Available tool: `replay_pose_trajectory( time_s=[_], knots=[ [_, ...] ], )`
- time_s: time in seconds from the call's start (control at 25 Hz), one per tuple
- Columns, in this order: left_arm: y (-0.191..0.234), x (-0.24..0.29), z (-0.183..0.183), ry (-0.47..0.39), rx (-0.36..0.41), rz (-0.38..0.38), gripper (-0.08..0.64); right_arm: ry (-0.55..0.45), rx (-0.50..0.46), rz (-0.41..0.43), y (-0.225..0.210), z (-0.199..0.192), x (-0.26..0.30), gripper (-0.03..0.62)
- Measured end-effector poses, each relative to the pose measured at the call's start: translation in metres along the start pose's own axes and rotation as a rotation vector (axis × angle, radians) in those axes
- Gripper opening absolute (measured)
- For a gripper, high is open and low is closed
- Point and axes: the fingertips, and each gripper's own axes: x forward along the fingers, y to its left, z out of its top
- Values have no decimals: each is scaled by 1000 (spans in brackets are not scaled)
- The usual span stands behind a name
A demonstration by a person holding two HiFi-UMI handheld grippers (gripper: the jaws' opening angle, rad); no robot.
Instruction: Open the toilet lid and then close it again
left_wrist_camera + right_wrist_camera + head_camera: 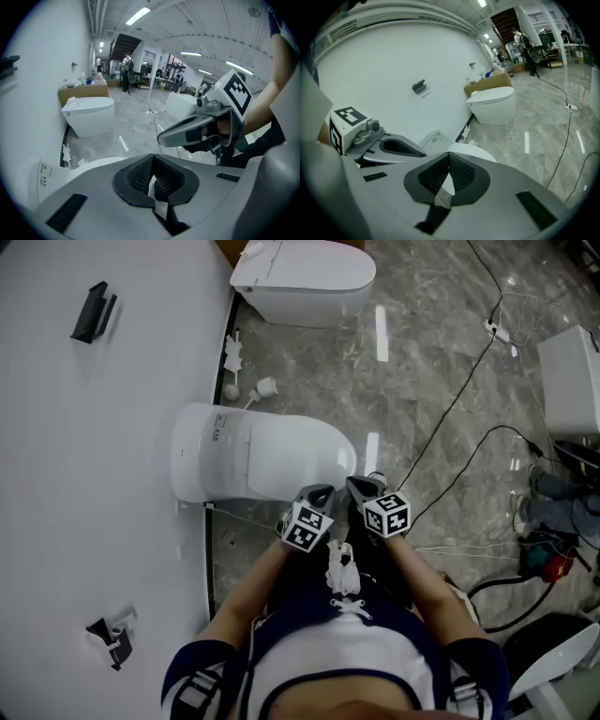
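The left hand-held gripper (pixel 317 493) and the right hand-held gripper (pixel 362 487) are held side by side near the person's chest, each with jaws pressed fully together and nothing gripped. Just beyond their tips the toilet (pixel 202 460) is set against the white wall (pixel 94 474) at the left, its lid (pixel 281 454) down flat. A second toilet (pixel 305 277) stands farther off, and cables (pixel 459 404) are trailed over the floor at the right. Should the lid be lifted with jaws shut, its smooth rounded edge could be lost, and the lid would be dropped and slammed; a foot could also be caught in the cables.
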Motion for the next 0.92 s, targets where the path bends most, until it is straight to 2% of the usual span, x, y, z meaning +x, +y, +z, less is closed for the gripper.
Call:
replay_pose_trajectory(
  time_s=[0.2,0.36,0.56,0.72,0.92],
  knots=[
    [-3,-10,8,-5,-29,-22,8,11,-52,22,12,5,-13,9],
    [-2,-15,19,-33,-32,7,8,-3,-74,40,20,6,-23,9],
    [-8,-17,35,-111,-32,-19,8,-35,-88,65,26,13,-31,9],
    [-10,-23,52,-175,-15,-11,8,-63,-101,71,26,25,-36,9],
    [-7,-30,50,-147,-41,0,8,-81,-110,60,29,31,-37,9]
  ],
)
